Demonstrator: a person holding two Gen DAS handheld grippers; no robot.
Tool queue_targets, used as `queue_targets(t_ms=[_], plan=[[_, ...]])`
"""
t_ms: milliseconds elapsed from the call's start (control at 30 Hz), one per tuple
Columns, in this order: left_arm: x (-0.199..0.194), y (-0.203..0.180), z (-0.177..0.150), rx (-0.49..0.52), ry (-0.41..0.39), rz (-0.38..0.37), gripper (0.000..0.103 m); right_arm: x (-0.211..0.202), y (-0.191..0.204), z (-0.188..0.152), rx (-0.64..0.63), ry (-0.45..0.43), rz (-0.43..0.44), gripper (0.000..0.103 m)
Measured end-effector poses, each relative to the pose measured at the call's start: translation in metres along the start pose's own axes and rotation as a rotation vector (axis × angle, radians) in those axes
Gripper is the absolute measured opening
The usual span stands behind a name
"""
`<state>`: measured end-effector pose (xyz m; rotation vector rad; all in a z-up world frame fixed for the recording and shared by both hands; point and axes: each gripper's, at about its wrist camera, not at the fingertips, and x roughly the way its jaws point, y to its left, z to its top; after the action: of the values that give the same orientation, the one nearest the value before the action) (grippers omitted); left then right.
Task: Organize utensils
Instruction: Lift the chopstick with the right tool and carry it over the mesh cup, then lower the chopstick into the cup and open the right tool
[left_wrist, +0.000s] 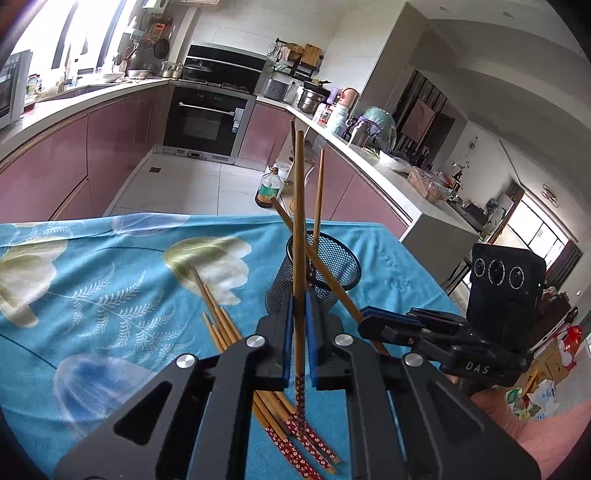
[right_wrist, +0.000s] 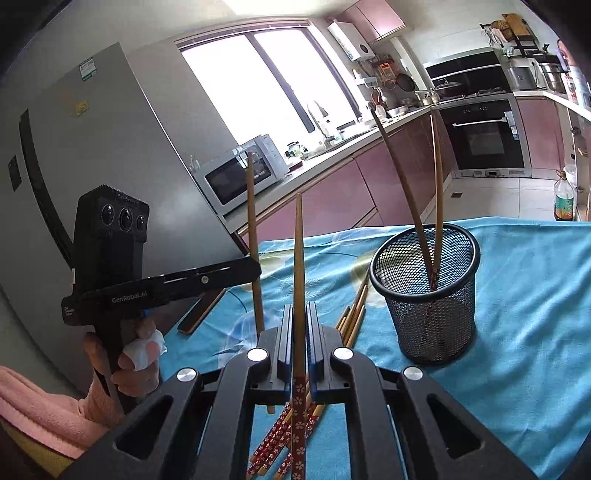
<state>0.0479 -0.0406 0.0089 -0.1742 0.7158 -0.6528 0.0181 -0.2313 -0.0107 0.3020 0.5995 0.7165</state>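
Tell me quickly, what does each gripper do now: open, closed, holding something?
Left gripper: closed on one chopstick.
Right gripper: closed on another chopstick.

Black hand-held gripper (left_wrist: 298, 325) with blue pads, silver screws, pink sleeve (right_wrist: 40, 402)
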Motion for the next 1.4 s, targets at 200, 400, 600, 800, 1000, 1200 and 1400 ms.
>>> queue_targets(t_ms=[200, 400, 600, 800, 1000, 1200, 1400], plan=[[0.013, 0.005, -0.001, -0.036, 0.033, -0.047, 0.007, 0.001, -0.001, 0.002, 0.018, 0.011, 0.063, 0.006], [0.023, 0.001, -0.004, -0.03, 0.051, -0.061, 0.007, 0.002, 0.003, 0.0, -0.003, 0.017, 0.073, 0.006], [0.019, -0.003, 0.005, -0.008, 0.029, -0.05, 0.007, -0.007, 0.0, 0.006, -0.013, -0.011, 0.038, 0.006], [0.006, -0.014, 0.028, 0.033, -0.018, -0.055, 0.007, -0.029, 0.003, 0.03, -0.066, -0.067, -0.025, 0.006], [-0.012, -0.029, 0.058, 0.082, -0.066, -0.051, 0.007, -0.053, 0.005, 0.059, -0.116, -0.117, -0.104, 0.006], [-0.021, -0.04, 0.085, 0.124, -0.111, -0.031, 0.007, -0.065, -0.006, 0.083, -0.124, -0.163, -0.159, 0.006], [0.003, -0.048, 0.096, 0.164, -0.054, 0.031, 0.007, -0.054, -0.021, 0.095, -0.127, -0.151, -0.213, 0.006]])
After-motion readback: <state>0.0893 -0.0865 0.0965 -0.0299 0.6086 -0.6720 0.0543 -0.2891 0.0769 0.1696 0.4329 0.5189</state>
